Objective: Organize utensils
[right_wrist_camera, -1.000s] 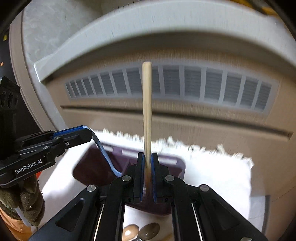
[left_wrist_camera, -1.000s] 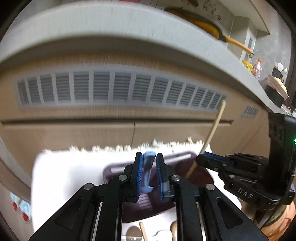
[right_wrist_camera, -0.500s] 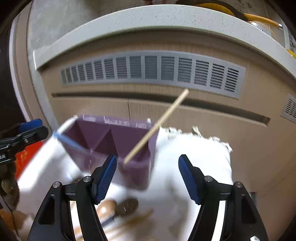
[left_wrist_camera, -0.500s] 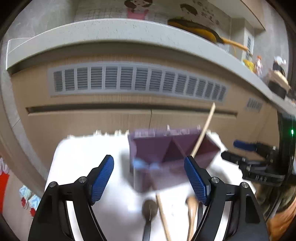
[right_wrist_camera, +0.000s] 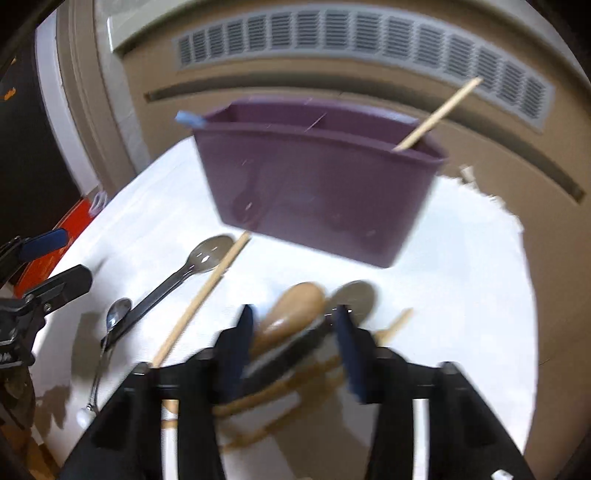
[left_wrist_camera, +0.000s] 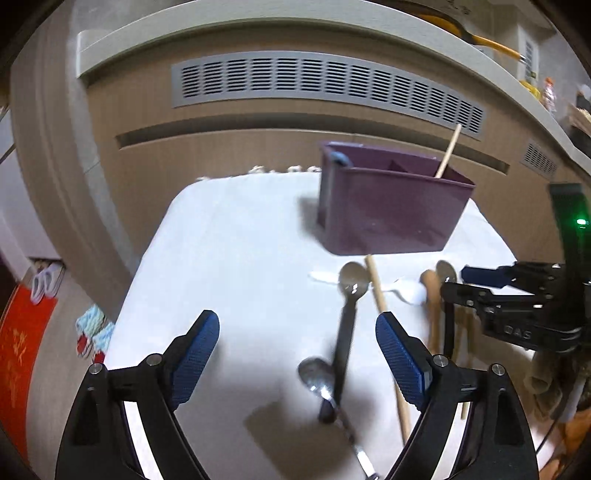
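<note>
White cloth covers the floor. Nearest, the left gripper has just spread wide and empty; the right gripper, just narrowing, straddles a wooden spoon (contact blurred). Several utensils lie unsorted. Beyond, the purple caddy holds a stick and something blue, contents hidden.

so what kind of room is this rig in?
Most likely a home kitchen: a stone-look counter edge above wood-look cabinet fronts with a vent grille, a yellow-handled pan on top, and a purple utensil caddy on a white cloth.
</note>
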`<state>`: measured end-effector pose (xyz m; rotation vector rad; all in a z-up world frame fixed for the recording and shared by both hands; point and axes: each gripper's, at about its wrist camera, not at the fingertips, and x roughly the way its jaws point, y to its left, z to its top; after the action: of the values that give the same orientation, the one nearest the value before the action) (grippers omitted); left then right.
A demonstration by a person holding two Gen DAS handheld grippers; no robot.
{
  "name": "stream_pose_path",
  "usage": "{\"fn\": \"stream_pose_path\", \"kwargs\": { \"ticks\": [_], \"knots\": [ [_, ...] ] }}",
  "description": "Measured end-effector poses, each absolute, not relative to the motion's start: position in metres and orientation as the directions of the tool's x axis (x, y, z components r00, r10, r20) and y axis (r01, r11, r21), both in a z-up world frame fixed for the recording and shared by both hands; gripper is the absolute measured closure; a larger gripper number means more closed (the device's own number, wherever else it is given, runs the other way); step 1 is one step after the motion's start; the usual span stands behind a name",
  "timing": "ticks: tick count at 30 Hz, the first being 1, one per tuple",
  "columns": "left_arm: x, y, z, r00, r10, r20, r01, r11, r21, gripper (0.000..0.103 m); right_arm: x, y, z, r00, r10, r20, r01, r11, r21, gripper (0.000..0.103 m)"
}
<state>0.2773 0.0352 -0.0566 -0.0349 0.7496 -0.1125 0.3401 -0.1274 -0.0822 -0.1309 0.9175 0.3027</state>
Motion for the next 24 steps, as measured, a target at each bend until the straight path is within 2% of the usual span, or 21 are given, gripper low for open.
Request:
{"fn": "stream_pose_path", "kwargs": {
  "ticks": [7,14,17,20,22,24],
  "knots": [
    [0.274,0.040,-0.065,0.705,-0.168,-0.689,0.110,0.986,-0.129,0.015,0.357,-0.115,-0.103,0.546,0.133,-0.827,-0.230,0.973,0.005,0.066],
    [0.275,0.021,-0.073,0.657,-0.245,-0.713,0.179,0.969,-0.168,0.015,0.356,-0.110,-0.105,0.550,0.118,-0.827,-0.256,0.966,-0.033,0.066],
    [0.275,0.012,-0.073,0.646,-0.245,-0.723,0.188,0.969,-0.161,0.015,0.357,-0.106,-0.108,0.545,0.121,-0.829,-0.290,0.956,-0.051,0.056],
    [0.273,0.006,-0.070,0.645,-0.249,-0.723,0.204,0.967,-0.151,0.015,0.357,-0.100,-0.110,0.554,0.112,-0.825,-0.306,0.949,-0.076,0.055],
    [0.271,0.003,-0.068,0.646,-0.251,-0.720,0.215,0.966,-0.144,0.015,0.356,-0.104,-0.111,0.534,0.137,-0.835,-0.312,0.949,-0.045,0.061],
    [0.271,0.001,-0.065,0.646,-0.258,-0.718,0.223,0.964,-0.145,0.015,0.352,-0.111,-0.108,0.516,0.169,-0.840,-0.331,0.944,-0.014,0.077]
  ]
}}
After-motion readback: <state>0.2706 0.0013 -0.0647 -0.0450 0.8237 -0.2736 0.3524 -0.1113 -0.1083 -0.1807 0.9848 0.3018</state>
